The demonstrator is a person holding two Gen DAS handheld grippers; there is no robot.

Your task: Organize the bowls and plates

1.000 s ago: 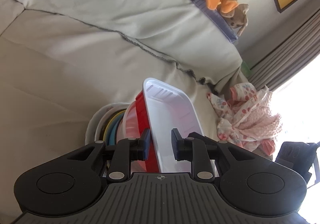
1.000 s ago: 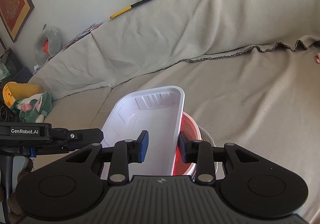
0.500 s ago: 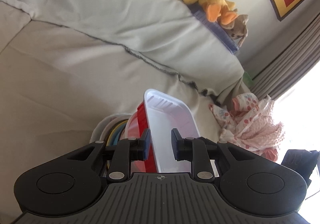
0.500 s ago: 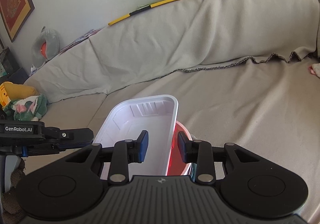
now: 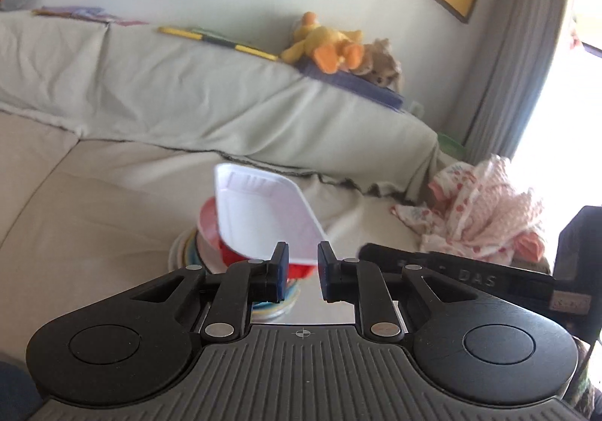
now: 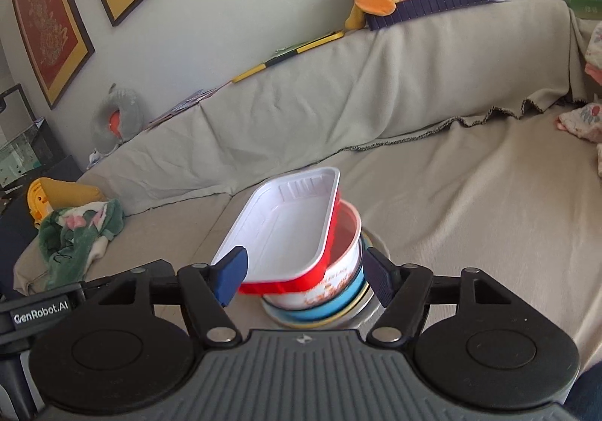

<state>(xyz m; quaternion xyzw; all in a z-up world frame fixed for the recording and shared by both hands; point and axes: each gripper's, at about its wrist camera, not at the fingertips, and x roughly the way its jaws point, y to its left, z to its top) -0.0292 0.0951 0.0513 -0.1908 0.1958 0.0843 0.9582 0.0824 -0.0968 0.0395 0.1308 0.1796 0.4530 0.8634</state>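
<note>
A rectangular tray [image 6: 286, 229], white inside and red on the outside, lies tilted on top of a round bowl [image 6: 335, 281]. One long side of the tray sits down inside the bowl and the other side rises over its rim. The bowl is white with a red pattern on its wall. Under it there is a stack of plates [image 6: 320, 315] with blue, yellow and pale edges, and the whole pile stands on the beige sofa seat.

Left black two-finger gripper [image 5: 303, 270] held level, jaws narrowly parted, right black two-finger gripper [image 6: 305, 278] spread wide, nothing clamped.
</note>
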